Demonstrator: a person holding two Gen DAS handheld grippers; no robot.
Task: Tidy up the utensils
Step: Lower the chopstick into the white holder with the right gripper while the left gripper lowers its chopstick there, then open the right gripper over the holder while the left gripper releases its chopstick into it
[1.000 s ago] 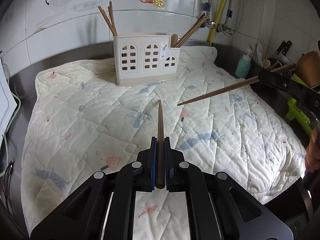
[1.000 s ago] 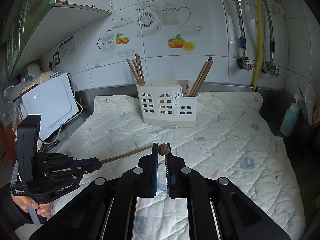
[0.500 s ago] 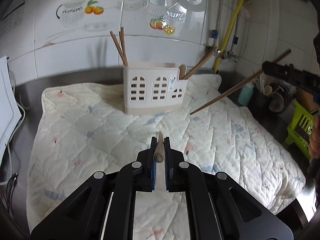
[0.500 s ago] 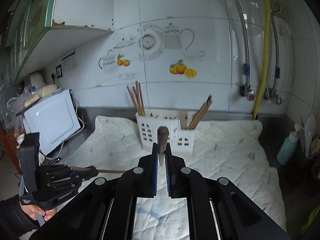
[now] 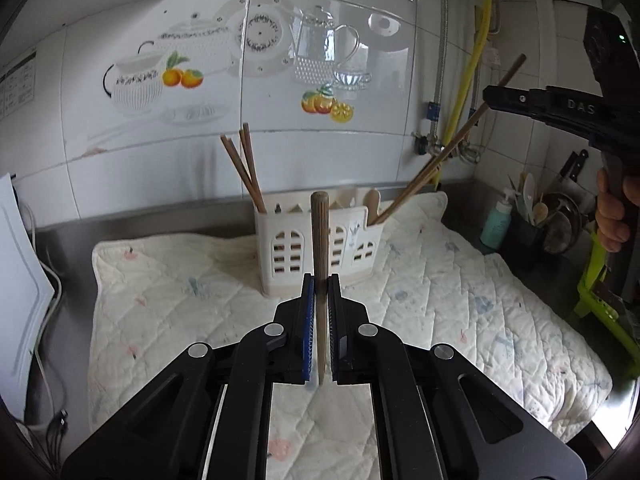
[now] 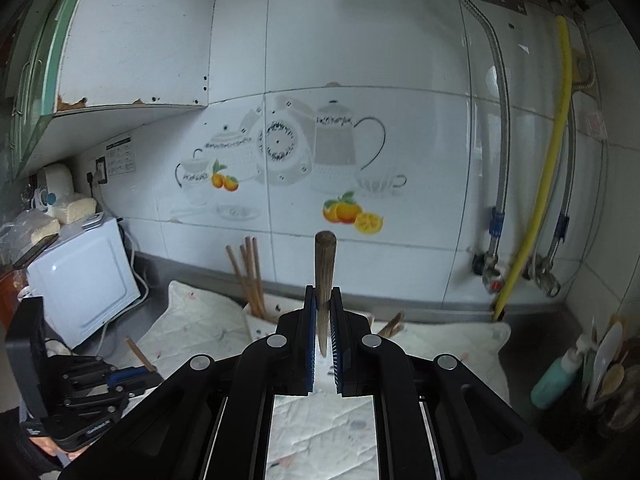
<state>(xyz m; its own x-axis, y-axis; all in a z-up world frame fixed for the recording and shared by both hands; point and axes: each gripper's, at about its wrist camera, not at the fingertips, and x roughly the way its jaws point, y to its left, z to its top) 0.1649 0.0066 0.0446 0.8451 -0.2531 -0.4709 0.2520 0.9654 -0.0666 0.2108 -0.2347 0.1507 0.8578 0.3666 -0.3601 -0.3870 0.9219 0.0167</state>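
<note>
My left gripper (image 5: pixel 319 286) is shut on a brown wooden chopstick (image 5: pixel 320 236) that stands upright, thick end up. My right gripper (image 6: pixel 323 300) is shut on a darker chopstick (image 6: pixel 325 268), also upright; in the left wrist view this gripper (image 5: pixel 490 98) is high at the right, its chopstick (image 5: pixel 452 148) slanting down toward the holder. The white plastic utensil holder (image 5: pixel 312 248) stands on the quilted mat (image 5: pixel 440 280) near the wall, with chopsticks (image 5: pixel 244 168) in its left end and more in its right end. It is partly hidden behind my right gripper in the right wrist view (image 6: pixel 260 322).
A white microwave (image 6: pixel 80 276) stands left of the mat. A teal bottle (image 5: pixel 496 224) and a pot of utensils (image 5: pixel 536 216) stand at the right. Pipes and a yellow hose (image 6: pixel 548 184) run down the tiled wall. A green rack (image 5: pixel 600 280) is at the far right.
Both grippers have tilted up and risen, so each held chopstick now stands upright. The right gripper's chopstick has moved closer to the holder's right end.
</note>
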